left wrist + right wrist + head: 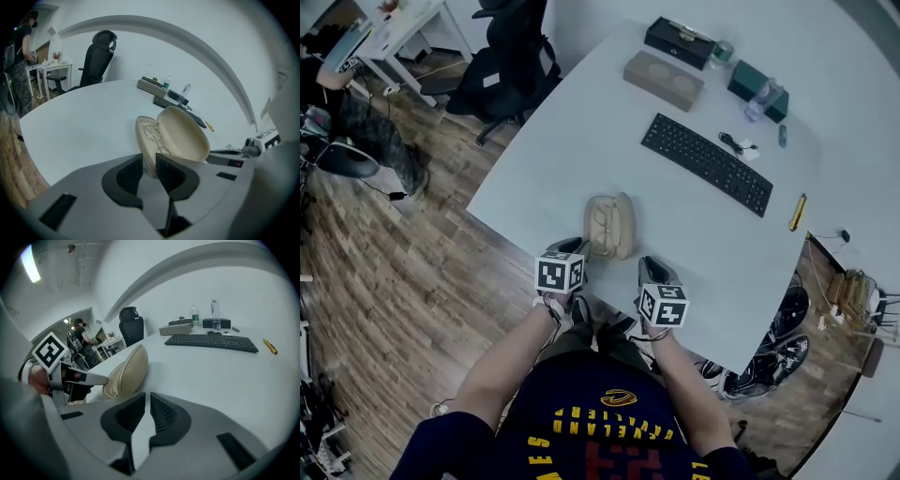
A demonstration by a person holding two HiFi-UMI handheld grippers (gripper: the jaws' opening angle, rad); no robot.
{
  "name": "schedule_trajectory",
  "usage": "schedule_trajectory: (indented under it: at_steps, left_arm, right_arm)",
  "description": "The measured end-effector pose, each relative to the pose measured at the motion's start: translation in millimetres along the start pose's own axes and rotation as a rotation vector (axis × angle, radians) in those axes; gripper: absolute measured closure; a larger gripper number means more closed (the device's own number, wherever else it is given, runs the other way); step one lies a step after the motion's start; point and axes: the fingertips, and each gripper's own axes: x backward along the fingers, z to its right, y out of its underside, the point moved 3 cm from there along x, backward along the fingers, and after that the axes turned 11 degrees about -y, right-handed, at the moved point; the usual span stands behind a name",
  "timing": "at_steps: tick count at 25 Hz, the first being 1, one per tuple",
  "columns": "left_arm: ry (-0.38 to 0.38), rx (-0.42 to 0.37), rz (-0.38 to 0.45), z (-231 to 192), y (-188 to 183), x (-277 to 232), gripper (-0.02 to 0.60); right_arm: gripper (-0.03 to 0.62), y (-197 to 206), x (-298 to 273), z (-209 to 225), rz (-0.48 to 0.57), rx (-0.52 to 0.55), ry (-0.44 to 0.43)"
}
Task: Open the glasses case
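Observation:
A beige glasses case point(610, 225) lies open on the white table point(581, 141) near its front edge. Its lid point(185, 133) stands up, and wire-frame glasses point(154, 136) lie in the lower half. My left gripper point(575, 247) is at the case's near left end. In the left gripper view the gripper point(149, 161) has that end of the lower half between its pads, shut on it. My right gripper point(649, 265) sits just right of the case, apart from it. In its own view the right gripper point(147, 404) stands nearly closed with nothing between the pads; the case's lid point(127, 370) shows from outside.
A black keyboard point(706, 163) lies beyond the case. Farther back are a beige box point(664, 80), a black box point(679, 42) and a green box point(755, 86). A yellow pen point(798, 212) lies at the right edge. A black office chair point(506, 66) stands left of the table.

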Motion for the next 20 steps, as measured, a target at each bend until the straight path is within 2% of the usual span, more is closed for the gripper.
schedule_trajectory:
  at_steps: [6,14,20]
  left_arm:
    - [0.029,0.000,0.044,7,-13,11,0.488]
    - [0.056,0.004,0.047,11,-12,18,0.488]
    - [0.061,-0.010,0.070,19,-16,24,0.488]
  right_arm:
    - [0.548,-7,5,-1,0.020,0.005,0.009]
    - [0.548,-14,21,0,0.073,-0.008,0.024]
    - [0.546,-23,19,-8,0.102,0.037,0.005]
